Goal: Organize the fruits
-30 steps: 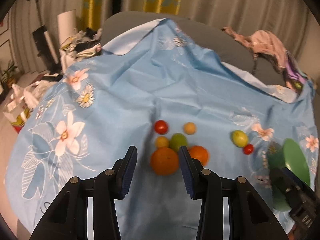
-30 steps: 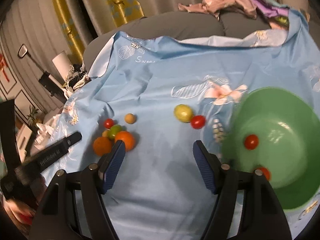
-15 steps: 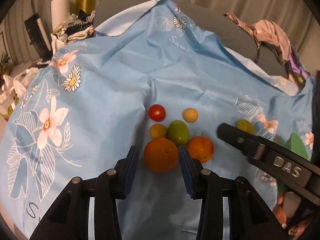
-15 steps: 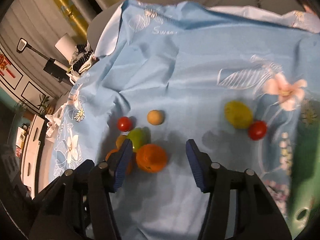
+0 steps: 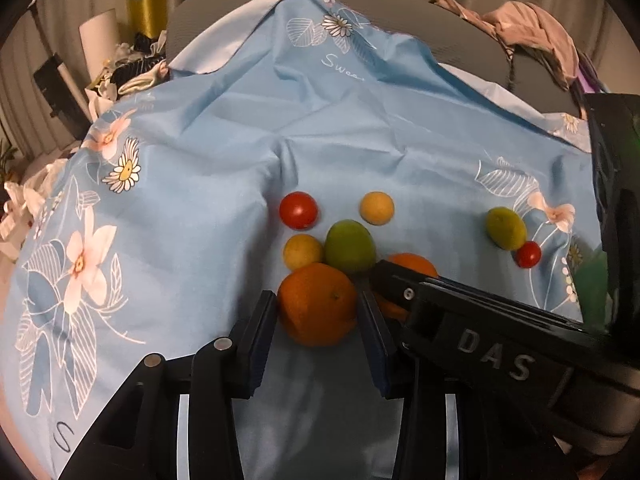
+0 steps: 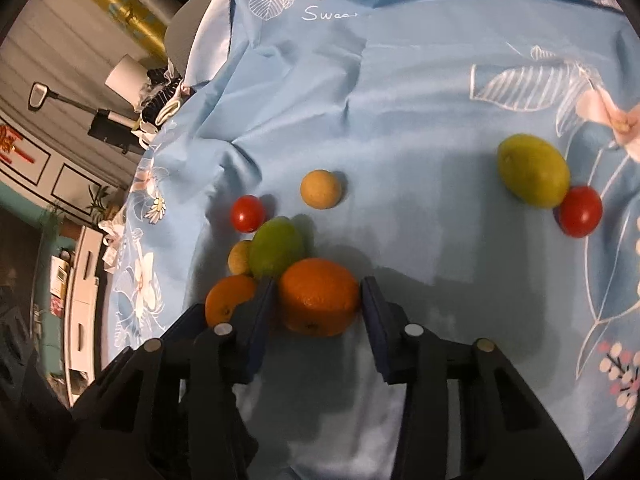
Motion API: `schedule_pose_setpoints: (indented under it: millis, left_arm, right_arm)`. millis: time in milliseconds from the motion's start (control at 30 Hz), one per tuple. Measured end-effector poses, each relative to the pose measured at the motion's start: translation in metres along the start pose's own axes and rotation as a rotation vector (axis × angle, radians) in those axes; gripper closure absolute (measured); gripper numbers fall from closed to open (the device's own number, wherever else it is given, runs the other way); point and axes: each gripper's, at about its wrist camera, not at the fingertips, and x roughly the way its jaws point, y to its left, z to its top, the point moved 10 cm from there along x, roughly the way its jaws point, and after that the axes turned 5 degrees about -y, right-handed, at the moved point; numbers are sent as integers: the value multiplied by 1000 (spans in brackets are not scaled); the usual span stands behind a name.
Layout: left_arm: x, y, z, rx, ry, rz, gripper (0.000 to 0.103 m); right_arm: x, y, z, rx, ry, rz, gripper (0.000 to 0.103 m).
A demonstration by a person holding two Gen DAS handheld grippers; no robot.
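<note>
Both grippers straddling oranges on the blue cloth (image 5: 208, 208)

Left gripper (image 5: 316, 320) jaws half-wide around the near orange (image 5: 318, 304), not yet pressing. Right gripper (image 6: 318, 302), jaws just closing, flanks the 2nd orange (image 6: 318, 296); contact looks near, hard to confirm. Keep each fruit centred, squeeze gently, avoid nudging the green fruit (image 6: 276, 246) touching behind
</note>
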Motion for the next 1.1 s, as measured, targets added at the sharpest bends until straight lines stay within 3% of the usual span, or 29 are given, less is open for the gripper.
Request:
schedule_pose_setpoints:
  millis: [200,367,500,800,1100]
  left_arm:
    - [4,6,2,-113,13,-23,61]
    - [11,6,-1,-137,27,-9,60]
    - [23,7,-7,-165,76,-13,58]
    - [24,8,-9,-168,76,3,59]
    - [-26,-1,11,-164,-63,-44,59]
  right_arm:
    - [-24,-19,6,-15,-47,-78,60]
    - [-40,-33,6,-64,-88,-171,60]
    - [-42,-41,1,-74,-81,-186,60]
    - [-41,-53,-3,-66,-75,-224,60]
    - [-78,-45,3,-54,-171,-189,60]
